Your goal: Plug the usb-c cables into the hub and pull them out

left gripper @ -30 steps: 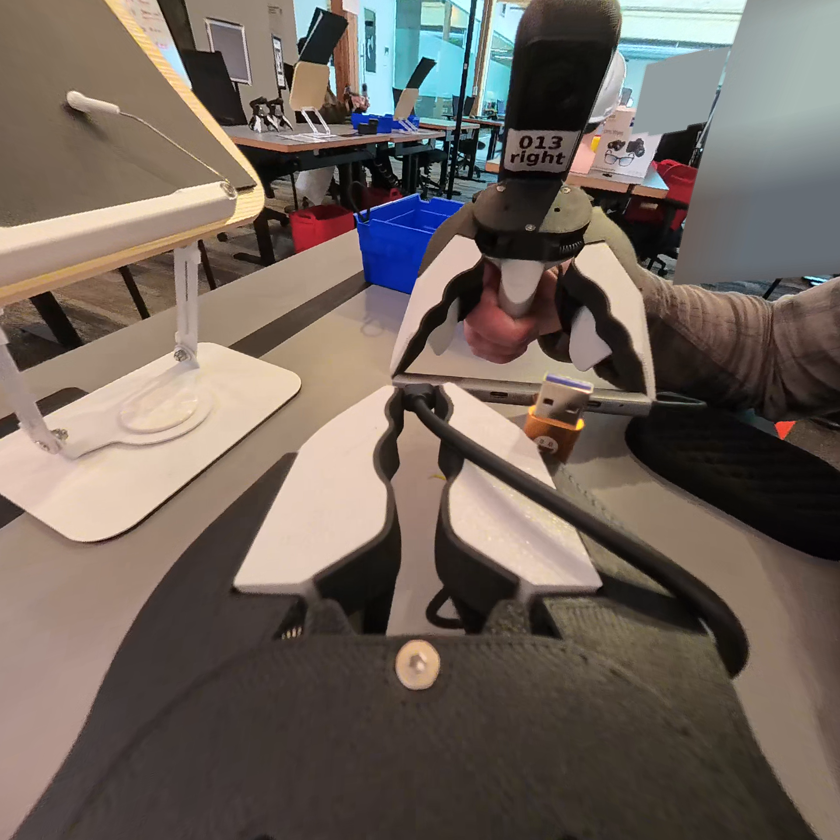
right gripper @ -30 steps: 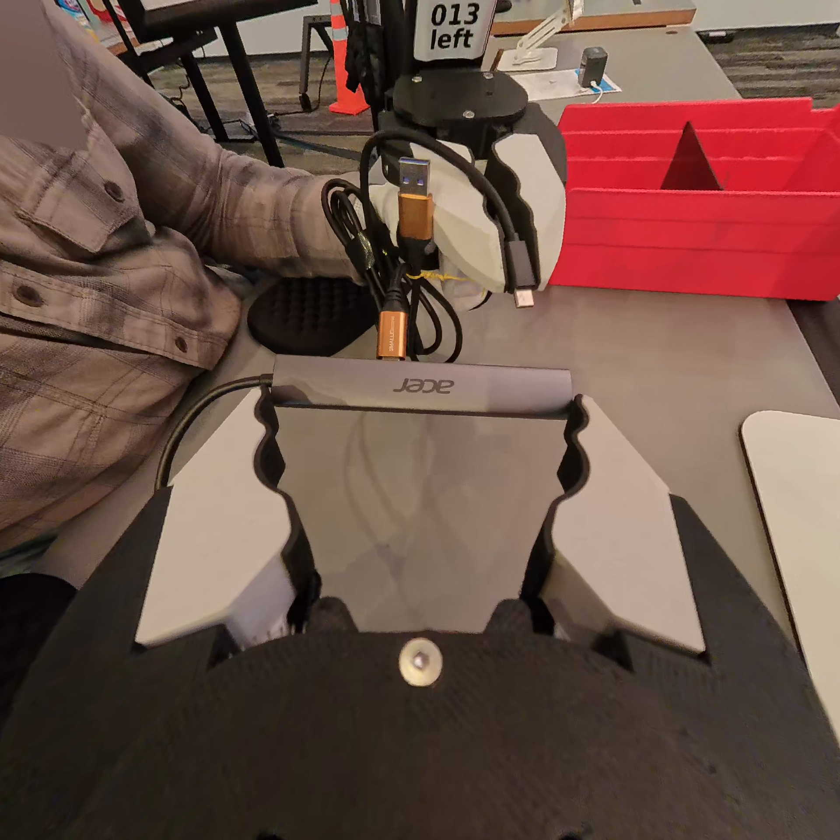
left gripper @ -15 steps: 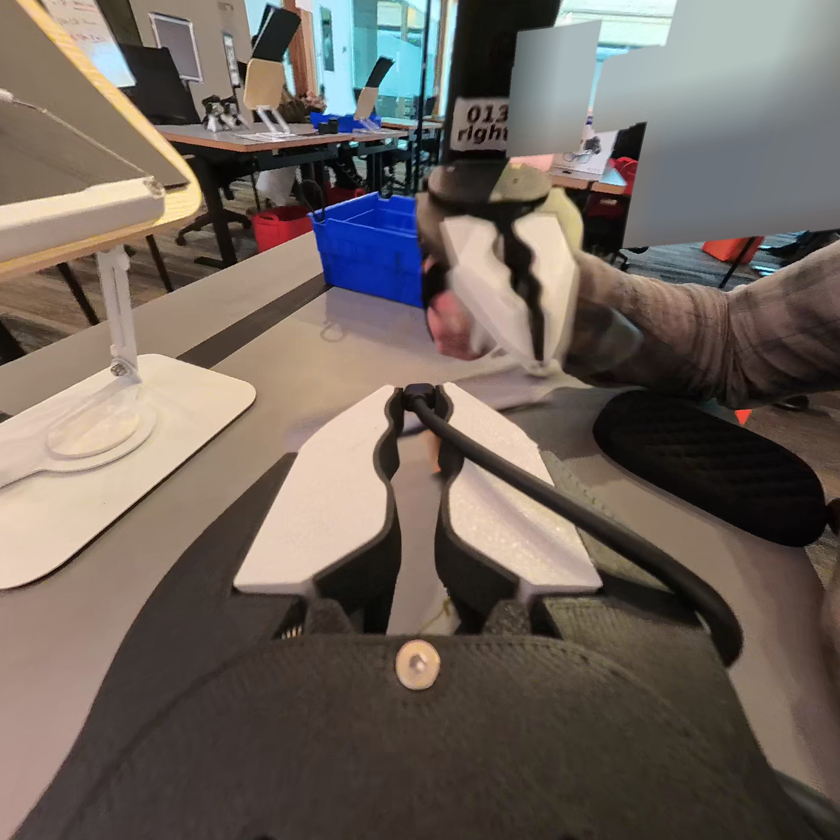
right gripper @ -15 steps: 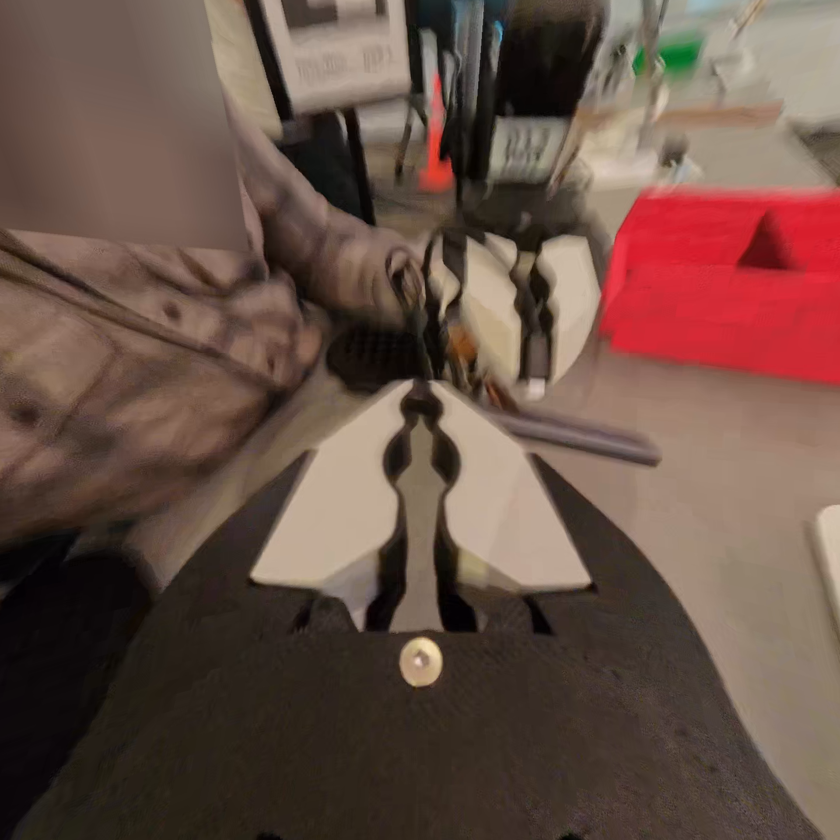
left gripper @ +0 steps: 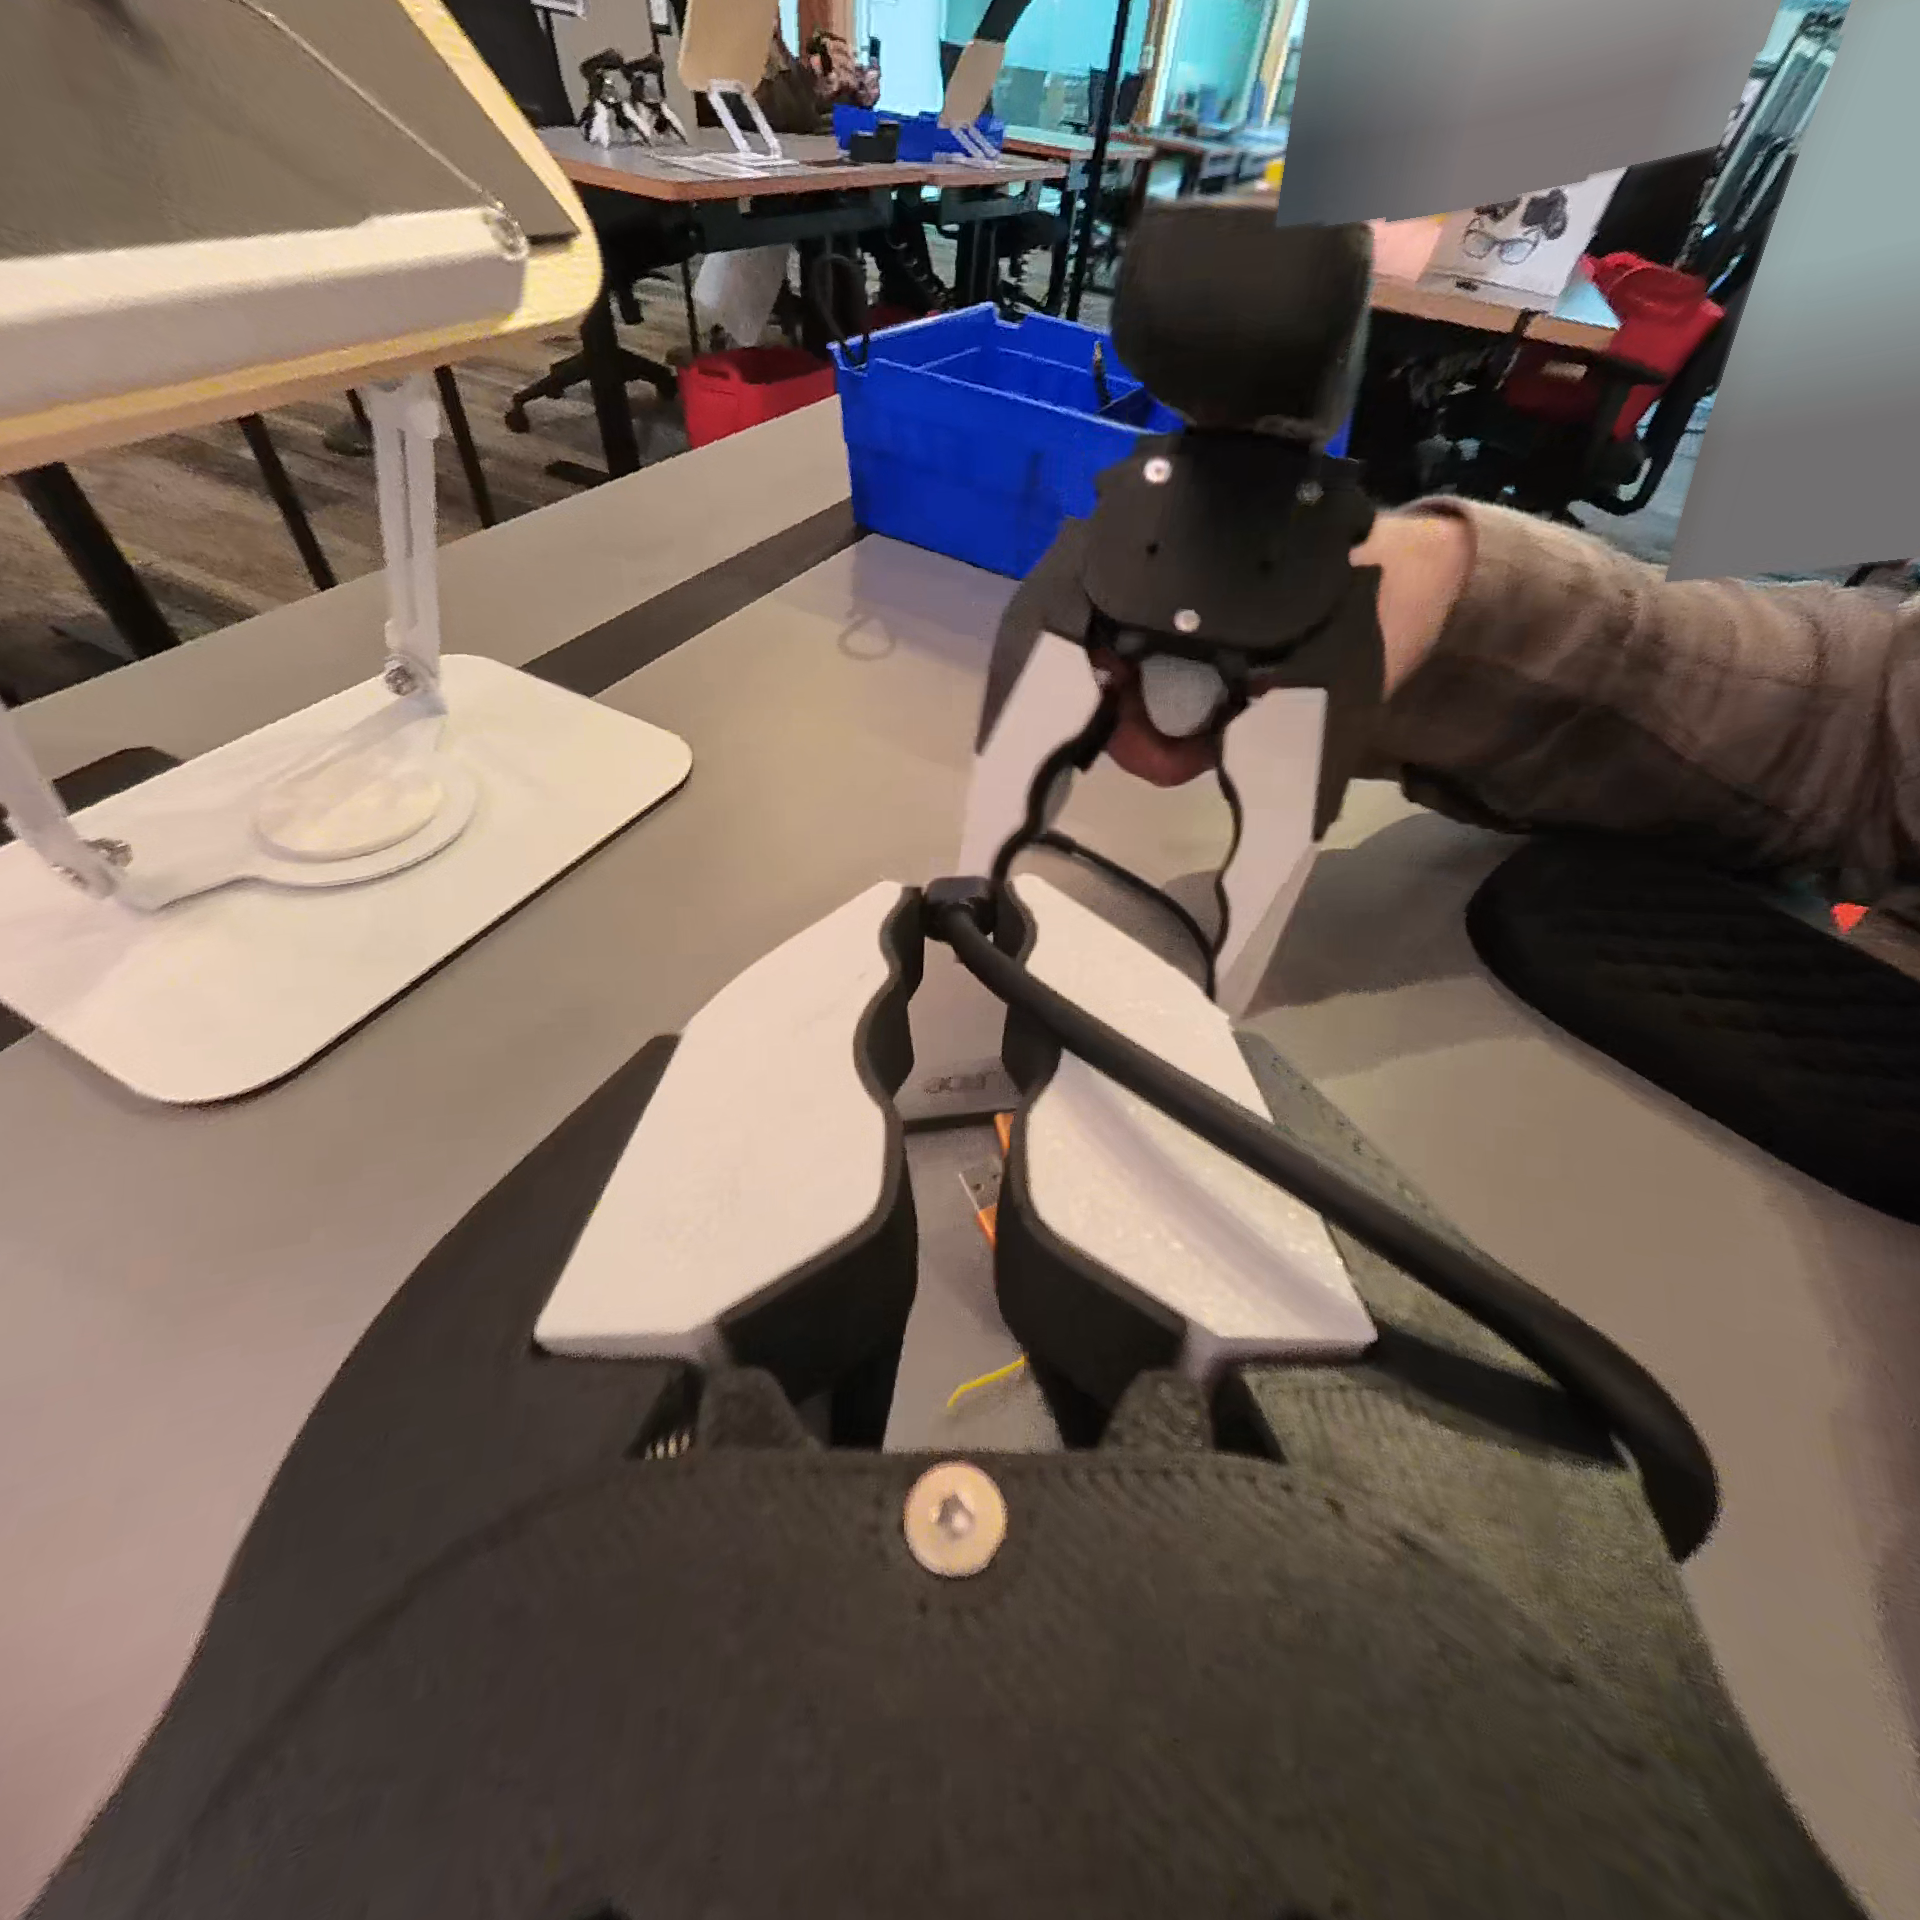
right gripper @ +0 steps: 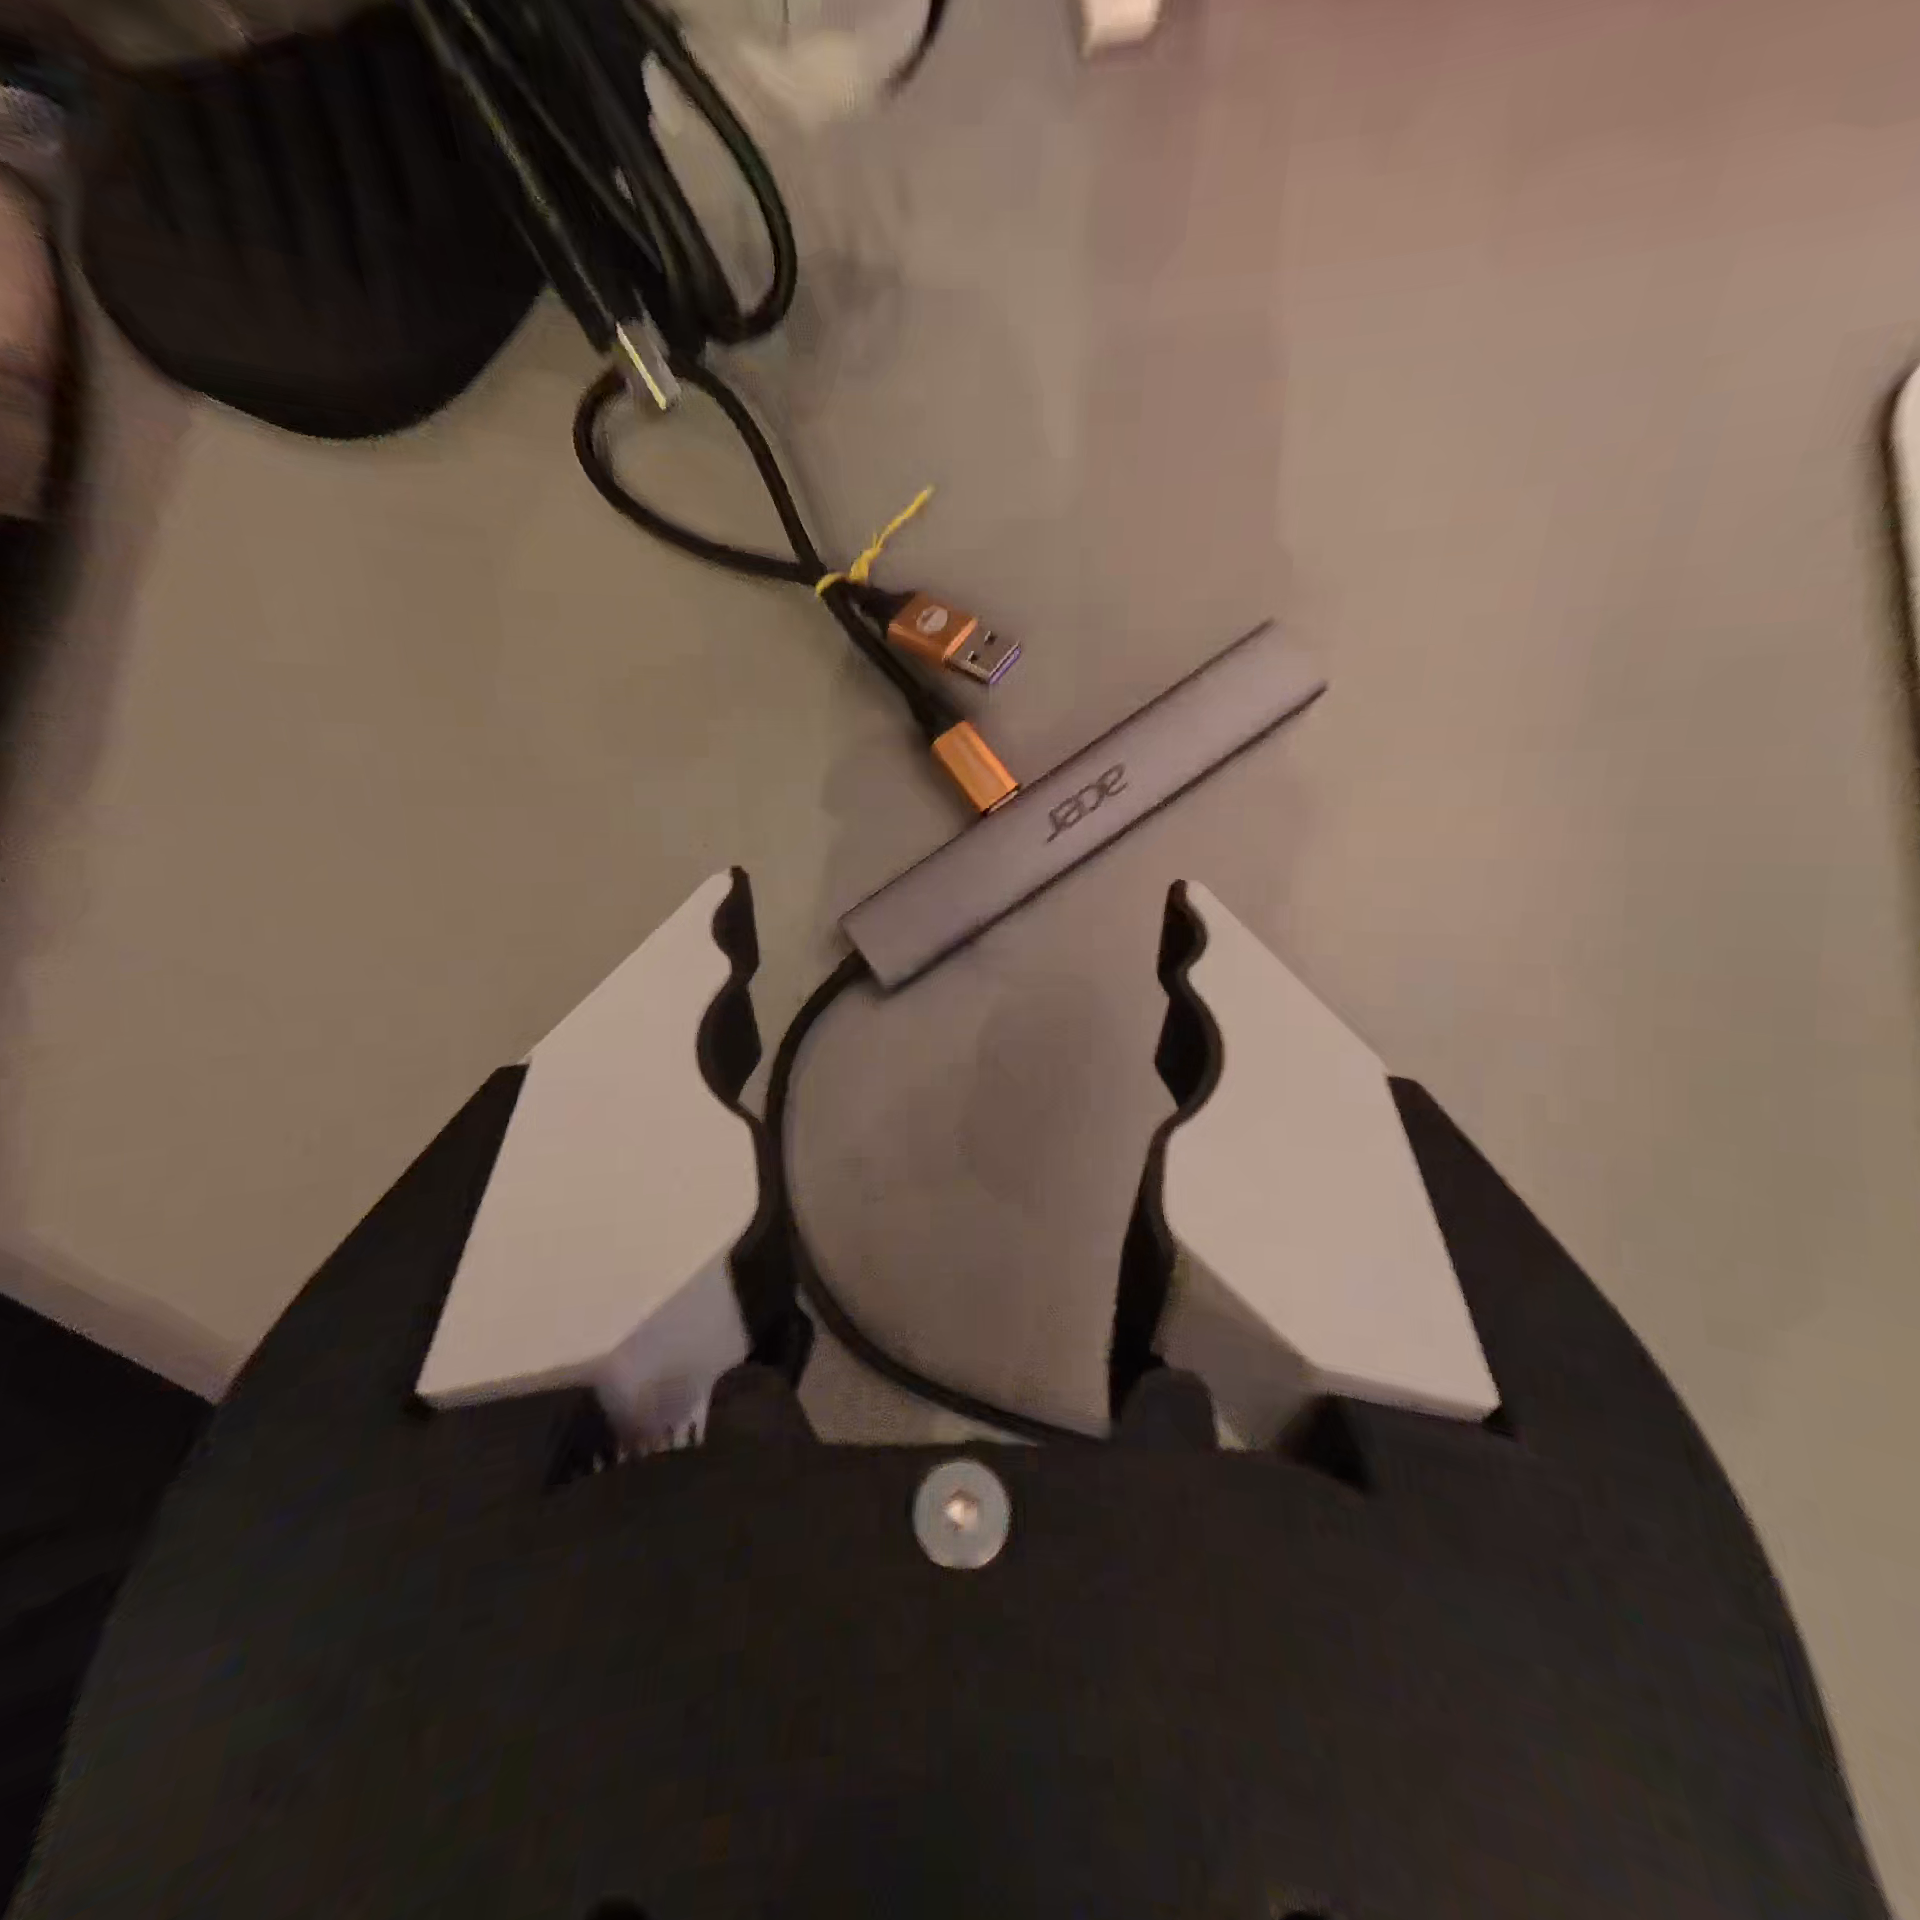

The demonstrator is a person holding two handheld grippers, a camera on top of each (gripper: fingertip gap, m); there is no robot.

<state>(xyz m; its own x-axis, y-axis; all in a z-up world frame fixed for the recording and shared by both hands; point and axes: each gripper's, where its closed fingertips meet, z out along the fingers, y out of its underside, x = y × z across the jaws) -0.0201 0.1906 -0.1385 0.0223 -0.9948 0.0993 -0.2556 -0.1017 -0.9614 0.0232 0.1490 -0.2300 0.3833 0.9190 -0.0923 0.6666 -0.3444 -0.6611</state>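
Note:
My left gripper is shut on the black plug end of a black usb-c cable, which trails back over its right finger. The grey hub lies slantwise on the table with an orange plug in its side. A loose orange USB plug lies next to it. My right gripper is open and empty. It hovers above the hub's near end and looks straight down. The hub's own cable curves between its fingers without touching them. In the left wrist view, the right gripper hangs just beyond my left fingertips.
A black padded mat lies to the right and also shows in the right wrist view. A bundle of black cables lies beside it. A white stand base sits to the left. A blue bin stands at the back. One gripper's finger ends stand about 11 cm off the other's.
My right gripper left the hub's ends, shut on nothing as it lifted, then opened again above the hub. The hub now lies slantwise. My left gripper kept hold of the black cable.

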